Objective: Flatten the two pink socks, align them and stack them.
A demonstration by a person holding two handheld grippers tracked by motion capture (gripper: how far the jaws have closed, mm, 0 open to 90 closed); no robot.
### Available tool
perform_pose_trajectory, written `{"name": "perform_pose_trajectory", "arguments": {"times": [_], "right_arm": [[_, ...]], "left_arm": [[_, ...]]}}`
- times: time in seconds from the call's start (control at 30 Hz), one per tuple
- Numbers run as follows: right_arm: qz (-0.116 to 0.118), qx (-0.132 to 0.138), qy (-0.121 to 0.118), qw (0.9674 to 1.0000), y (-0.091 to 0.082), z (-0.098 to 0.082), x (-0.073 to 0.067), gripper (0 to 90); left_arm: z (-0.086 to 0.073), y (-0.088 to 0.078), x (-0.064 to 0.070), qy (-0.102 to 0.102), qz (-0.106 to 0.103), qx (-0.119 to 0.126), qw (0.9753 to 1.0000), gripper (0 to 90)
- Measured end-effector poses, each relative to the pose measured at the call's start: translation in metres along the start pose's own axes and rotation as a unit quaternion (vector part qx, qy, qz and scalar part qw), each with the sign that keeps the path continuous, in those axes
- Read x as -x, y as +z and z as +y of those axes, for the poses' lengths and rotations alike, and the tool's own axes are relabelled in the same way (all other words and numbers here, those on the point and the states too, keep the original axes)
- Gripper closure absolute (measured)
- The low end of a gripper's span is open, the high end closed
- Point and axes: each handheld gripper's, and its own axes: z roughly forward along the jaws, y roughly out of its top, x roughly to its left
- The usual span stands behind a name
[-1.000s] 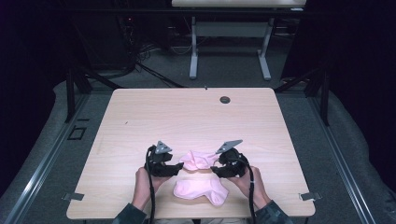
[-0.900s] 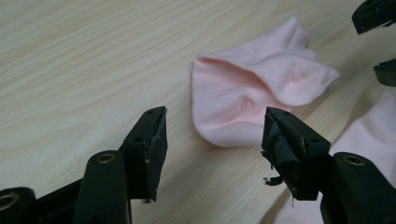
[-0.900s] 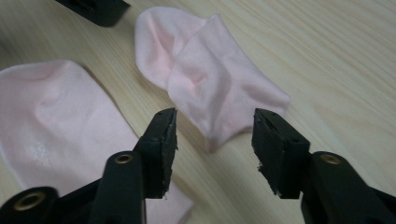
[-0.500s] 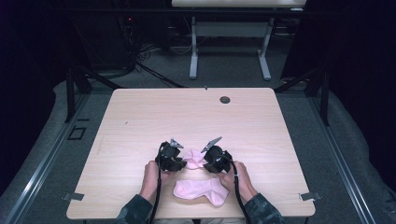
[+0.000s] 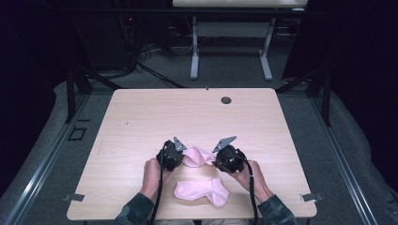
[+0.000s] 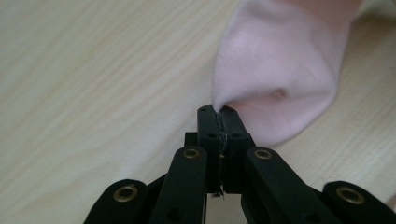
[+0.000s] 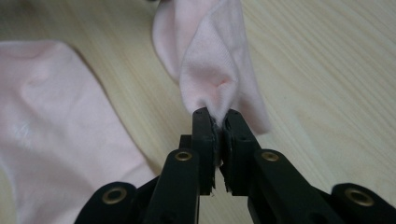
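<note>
Dark curtains and grey carpet surrounded the pale wooden table [image 5: 141, 122], behind which a second white-legged table [image 5: 230, 42] stood. On the tabletop, towards the person's edge, two soft pink ankle socks lay close together but apart. The farther pink sock [image 5: 199, 156] was bunched between the two hand-held tools, and the nearer pink sock [image 5: 202, 191] lay flat just in front of the person's sleeves. A small dark round grommet [image 5: 226, 100] sat near the far edge of the table, well apart from the socks.

The left gripper [image 5: 176, 157] had just been closing, and in the left gripper view its black jaws stood pressed together with a thin fold of the farther sock's fabric [image 6: 280, 79] pinched between the tips. The right gripper [image 5: 224, 158] had likewise just been closing; in the right gripper view its jaws were nearly together, clamped on a gathered pleat of the same sock [image 7: 210, 70], while the nearer sock [image 7: 60, 135] lay flat at that view's left. Each tool held one end of the farther sock, which rested low over the wood between them. The person's left hand [image 5: 151, 171] and right hand [image 5: 251, 174] gripped the tool bodies from behind.
</note>
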Motion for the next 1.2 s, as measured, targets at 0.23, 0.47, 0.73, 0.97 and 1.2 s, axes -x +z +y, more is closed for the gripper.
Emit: {"name": "perform_pose_trajectory", "arguments": {"times": [0.23,0.47,0.73,0.97,1.2], "right_arm": [[0.029,-0.032,-0.033,0.9985,0.008,-0.012,-0.004,83.6],[-0.026,-0.012,-0.053,0.9982,-0.001,-0.003,0.0,83.3],[0.036,-0.063,-0.041,0.9965,0.019,-0.014,-0.001,75.3],[0.057,-0.082,-0.028,0.9946,0.014,-0.021,0.003,55.1],[0.063,-0.035,0.032,0.9969,-0.008,-0.028,0.019,48.8]], "left_arm": [[0.002,-0.011,0.004,0.039,0.052,0.027,0.9975,89.5],[0.011,-0.029,0.004,0.066,0.091,0.068,0.9914,89.3],[-0.014,-0.019,0.003,0.029,0.002,0.006,0.9996,86.0],[-0.031,-0.03,-0.007,-0.023,-0.043,-0.01,0.9988,58.4],[-0.026,-0.05,-0.022,-0.06,-0.068,0.012,0.9958,47.9]]}}
